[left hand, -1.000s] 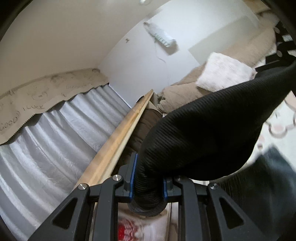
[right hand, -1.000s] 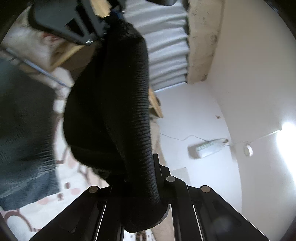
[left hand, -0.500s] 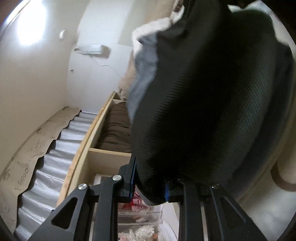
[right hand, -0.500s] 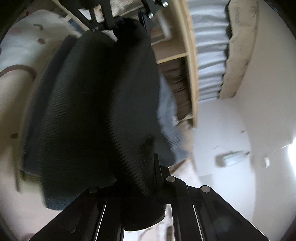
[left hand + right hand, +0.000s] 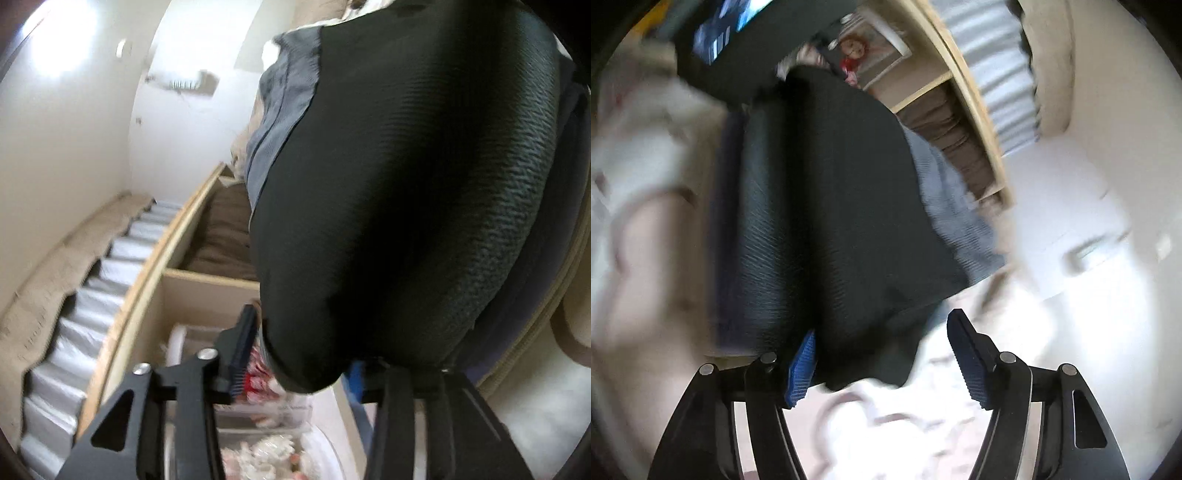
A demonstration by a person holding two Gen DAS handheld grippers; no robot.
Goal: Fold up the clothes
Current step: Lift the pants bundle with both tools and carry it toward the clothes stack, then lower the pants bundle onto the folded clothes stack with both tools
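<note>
White-walled room with wooden shelf unit, black ribbed garment beside it, left gripper and right gripper both spread wide, gripping nothing, garment lying between their fingers.

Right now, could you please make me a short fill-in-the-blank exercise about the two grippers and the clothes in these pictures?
1. The jaws of the right gripper stand ____.
2. The garment between its fingers is ____ in colour.
3. Under it lies a second cloth, coloured ____.
4. The pads on the fingers are ____.

Missing words: open; black; grey; blue
</note>
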